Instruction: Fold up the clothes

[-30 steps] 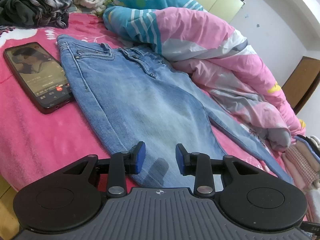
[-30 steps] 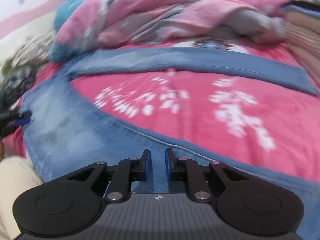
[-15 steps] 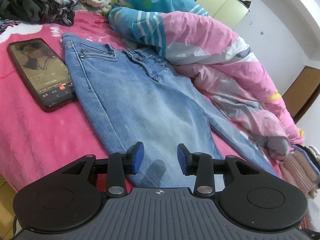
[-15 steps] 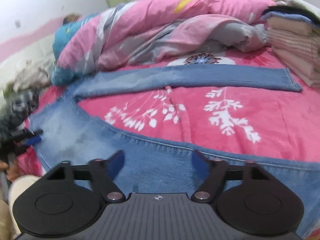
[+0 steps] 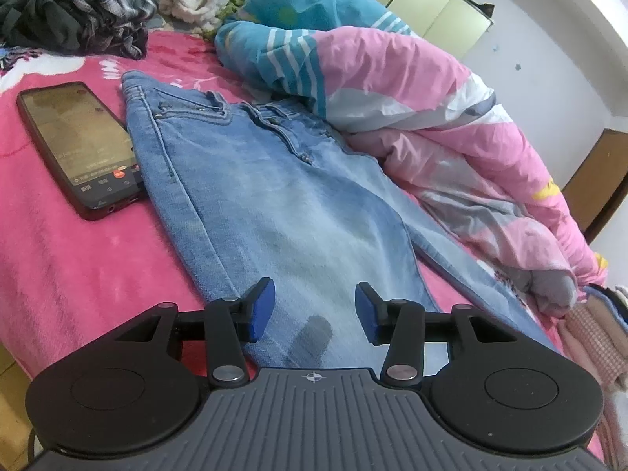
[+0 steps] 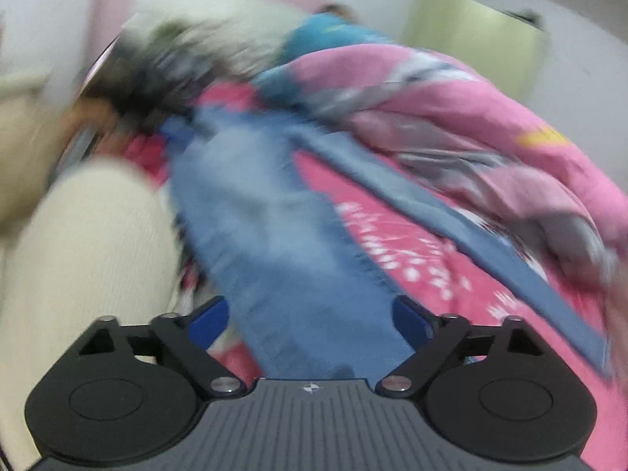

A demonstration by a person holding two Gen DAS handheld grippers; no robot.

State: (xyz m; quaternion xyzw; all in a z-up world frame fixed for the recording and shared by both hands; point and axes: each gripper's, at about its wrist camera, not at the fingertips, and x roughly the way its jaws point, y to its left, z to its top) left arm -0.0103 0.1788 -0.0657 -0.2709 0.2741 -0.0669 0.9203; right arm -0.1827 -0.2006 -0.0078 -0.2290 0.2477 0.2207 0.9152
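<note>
Now jeans point(image 5: 298, 212) flat on bed; left claw point(image 5: 314, 314) opening, empty.

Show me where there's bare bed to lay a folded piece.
Free: pink blanket below the phone, left of the jeans; and a pink wedge between the two jean legs. Crowded: quilt behind, clothes heap beyond the phone.

faded denim jeans point(image 5: 274, 204) are lying on a fuzzy pink blanket point(image 5: 78, 267), beside a glossy phone point(image 5: 78, 145).
</note>
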